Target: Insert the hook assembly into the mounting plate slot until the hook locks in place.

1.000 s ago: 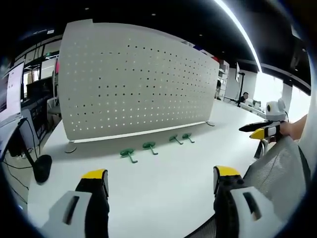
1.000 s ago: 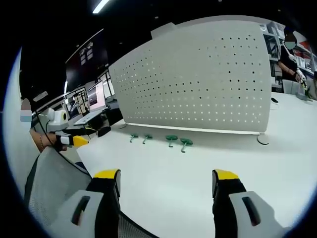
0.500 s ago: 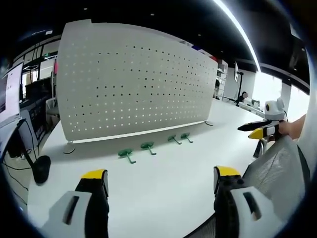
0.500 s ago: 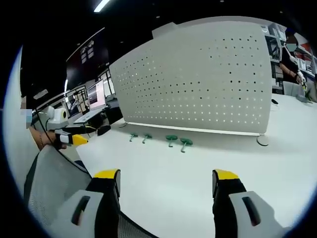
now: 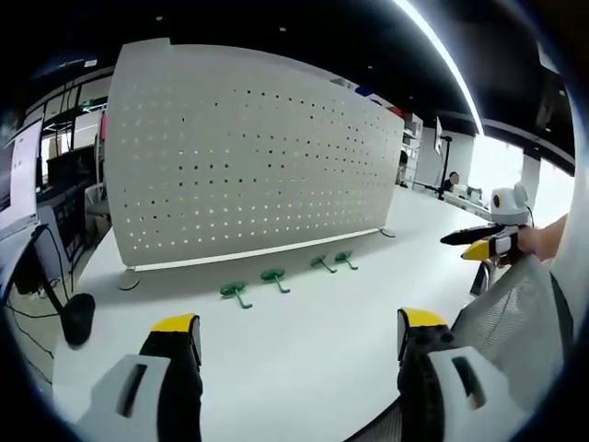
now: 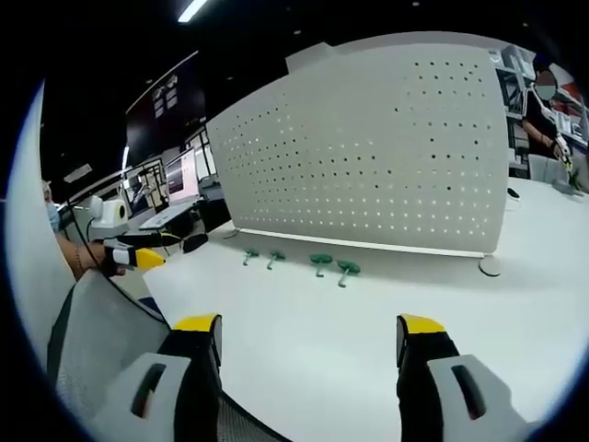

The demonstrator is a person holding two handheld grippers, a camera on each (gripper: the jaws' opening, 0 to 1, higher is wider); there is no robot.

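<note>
A tall white pegboard (image 5: 248,157) (image 6: 368,157) stands upright on the white table (image 5: 304,341). Several green hooks lie on the table in a row before its base; the leftmost hook (image 5: 234,291) in the left gripper view is the rightmost hook (image 6: 347,269) in the right gripper view. My left gripper (image 5: 290,336) is open and empty, well short of the hooks. My right gripper (image 6: 308,339) is likewise open and empty, far from them. The right gripper (image 5: 483,241) enters the left gripper view at the right edge. The left gripper (image 6: 133,259) shows at the left of the right gripper view.
A grey mesh chair back (image 5: 515,313) (image 6: 101,341) sits close below both grippers. A black lamp base (image 5: 77,313) and cables lie at the table's left end. Monitors (image 6: 156,189) stand behind. A person (image 6: 543,120) stands beyond the board's right end.
Both views have drifted slightly; the hooks and the board have not moved. Both grippers remain open.
</note>
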